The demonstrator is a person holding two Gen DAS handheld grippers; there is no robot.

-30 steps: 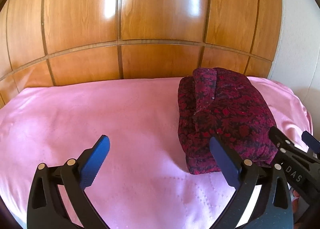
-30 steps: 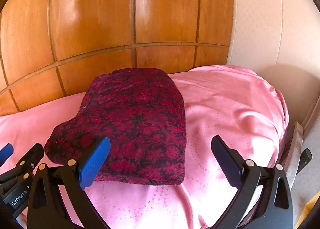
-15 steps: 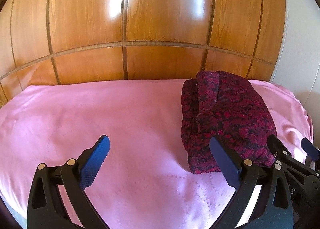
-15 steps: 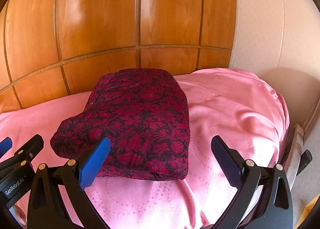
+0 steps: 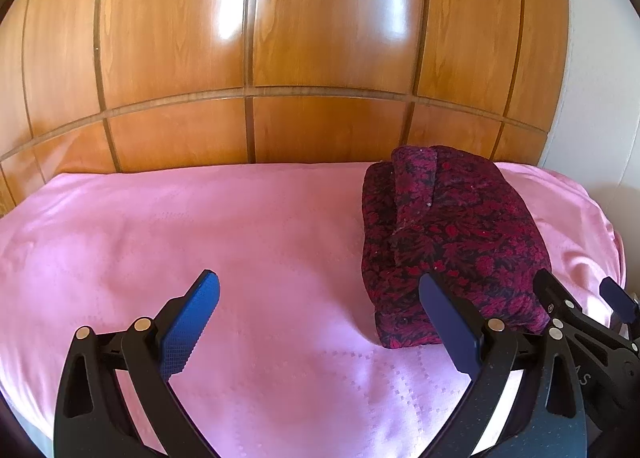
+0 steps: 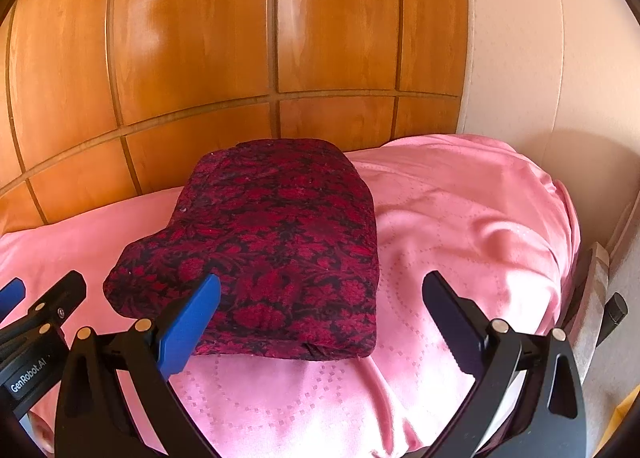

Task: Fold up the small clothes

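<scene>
Pulled back a little from the bundle of clothing since a second ago, both grippers, with more pink bedspread showing in front of the fingers. Bundle itself unmoved: dark red and black, flowered pattern, folded into a thick squarish pad. Lies on the bedspread toward the right end of the bed, close to the wooden panelling behind. From the left view, a narrower folded strip running along its left top edge; possibly a sleeve, though hard to tell through the distortion. Near edge rounded and lumpy at the left corner.

Left gripper spread wide, grasping nothing, hovering over bare bedspread left of the bundle. Right gripper likewise spread wide and empty, its left finger in front of the bundle's near edge.

Readable on the left gripper's side in the right view: "GenRobot.AI".
</scene>
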